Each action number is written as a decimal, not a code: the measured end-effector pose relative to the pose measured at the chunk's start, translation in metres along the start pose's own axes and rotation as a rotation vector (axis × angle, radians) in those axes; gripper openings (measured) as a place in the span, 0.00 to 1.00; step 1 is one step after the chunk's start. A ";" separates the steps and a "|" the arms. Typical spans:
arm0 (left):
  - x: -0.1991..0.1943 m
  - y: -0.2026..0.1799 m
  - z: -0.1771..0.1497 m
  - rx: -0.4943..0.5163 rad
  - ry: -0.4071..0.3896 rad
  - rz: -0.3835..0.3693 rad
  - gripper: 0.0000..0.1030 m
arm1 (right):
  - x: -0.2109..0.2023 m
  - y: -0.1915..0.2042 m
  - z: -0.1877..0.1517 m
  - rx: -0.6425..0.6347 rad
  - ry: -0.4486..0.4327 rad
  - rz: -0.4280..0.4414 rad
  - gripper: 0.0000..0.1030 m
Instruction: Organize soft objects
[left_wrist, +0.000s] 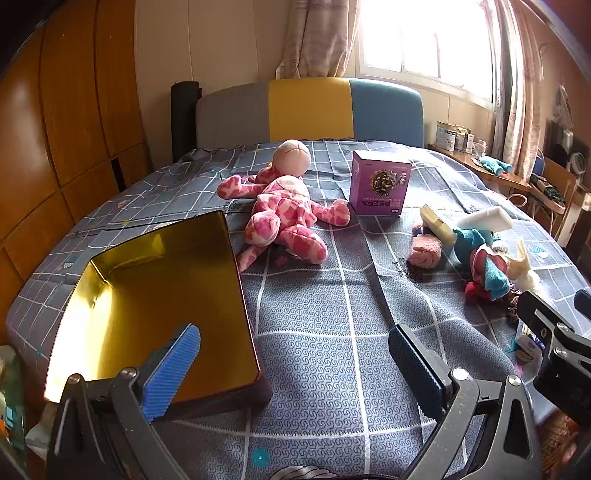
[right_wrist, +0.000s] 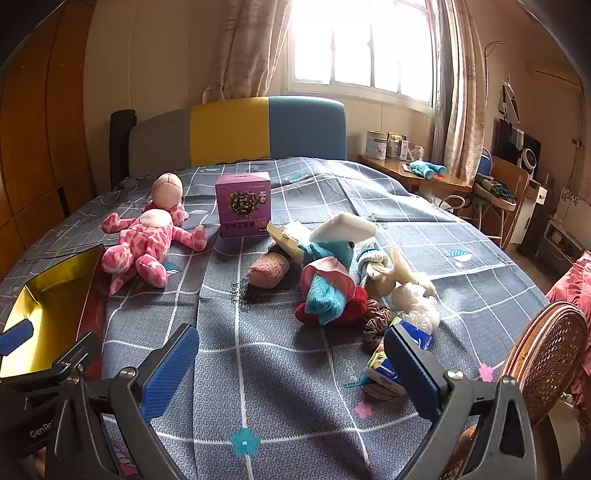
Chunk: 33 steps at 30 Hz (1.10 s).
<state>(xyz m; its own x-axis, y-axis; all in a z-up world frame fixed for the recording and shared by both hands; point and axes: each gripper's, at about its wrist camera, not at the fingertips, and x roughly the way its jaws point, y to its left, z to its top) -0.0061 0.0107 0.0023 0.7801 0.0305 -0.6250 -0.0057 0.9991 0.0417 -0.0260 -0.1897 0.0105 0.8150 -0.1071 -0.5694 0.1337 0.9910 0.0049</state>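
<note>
A pink spotted plush toy lies on the bed, right of the open gold-lined box; it also shows in the right wrist view. A pile of soft items lies at mid-right: a pink rolled cloth, a teal and pink plush, a cream plush and a brown scrunchie. My left gripper is open and empty, its left finger over the box. My right gripper is open and empty, just short of the pile.
A purple carton stands behind the toys. A small blue-and-white packet lies by my right finger. A wicker chair back stands at the bed's right edge. A wardrobe lines the left, a cluttered desk the far right.
</note>
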 end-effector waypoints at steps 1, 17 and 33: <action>0.001 0.000 0.000 0.000 0.001 0.001 1.00 | 0.000 0.000 0.000 0.001 0.001 0.001 0.99; -0.001 0.001 0.000 0.004 0.001 0.007 1.00 | 0.002 0.002 -0.002 -0.004 0.013 0.007 0.99; -0.003 -0.002 0.002 0.012 -0.004 0.006 1.00 | 0.002 0.001 -0.002 -0.005 0.012 0.008 0.99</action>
<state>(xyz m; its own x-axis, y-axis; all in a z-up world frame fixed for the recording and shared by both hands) -0.0070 0.0087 0.0053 0.7823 0.0367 -0.6219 -0.0032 0.9985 0.0549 -0.0250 -0.1884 0.0078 0.8094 -0.0986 -0.5789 0.1246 0.9922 0.0052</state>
